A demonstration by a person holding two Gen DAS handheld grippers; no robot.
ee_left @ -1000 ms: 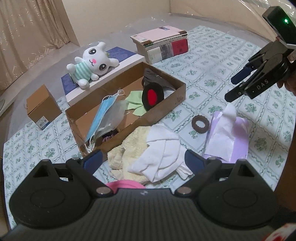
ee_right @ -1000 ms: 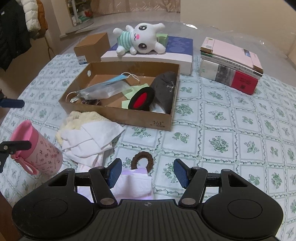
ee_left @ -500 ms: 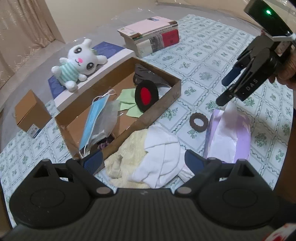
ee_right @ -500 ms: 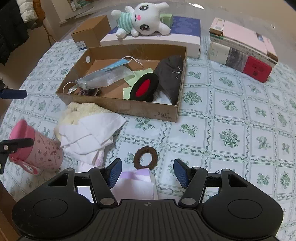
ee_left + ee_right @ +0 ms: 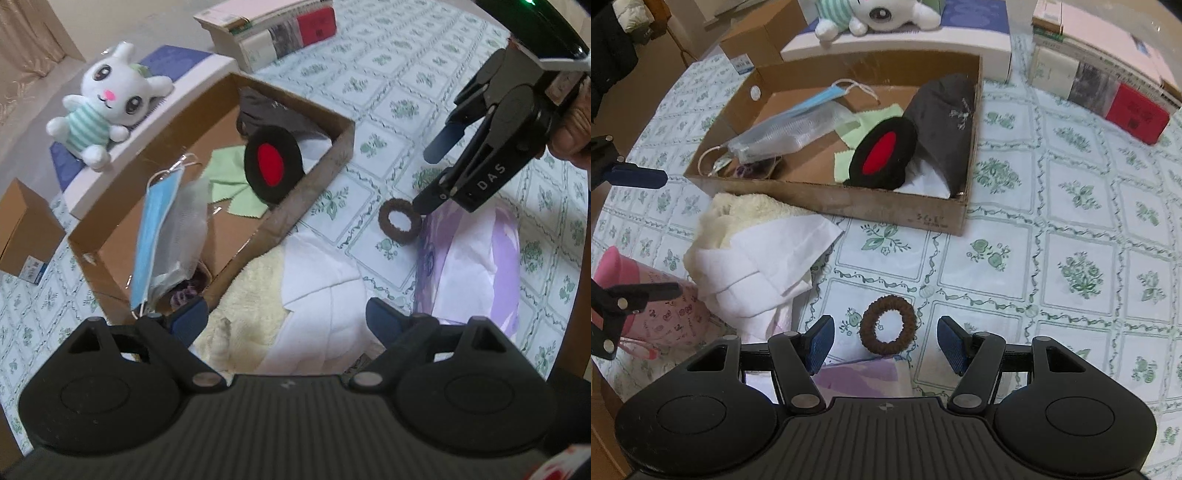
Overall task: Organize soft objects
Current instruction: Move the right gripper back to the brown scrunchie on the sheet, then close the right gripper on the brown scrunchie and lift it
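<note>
The table [image 5: 1071, 236] has a cloth with green flowers, and on it lie a box [image 5: 886, 214], towels [image 5: 757, 254], a hair tie [image 5: 887, 325], books [image 5: 1108, 74], a pink cup [image 5: 661, 306] and a purple pack [image 5: 476, 258].

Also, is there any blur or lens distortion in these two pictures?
Left wrist view: the blue face mask in the brown cardboard box is smeared by motion. Right wrist view: sharper; the brown fabric hair ring is crisp. Both: fisheye bends the green-patterned tablecloth grid toward the edges.
</note>
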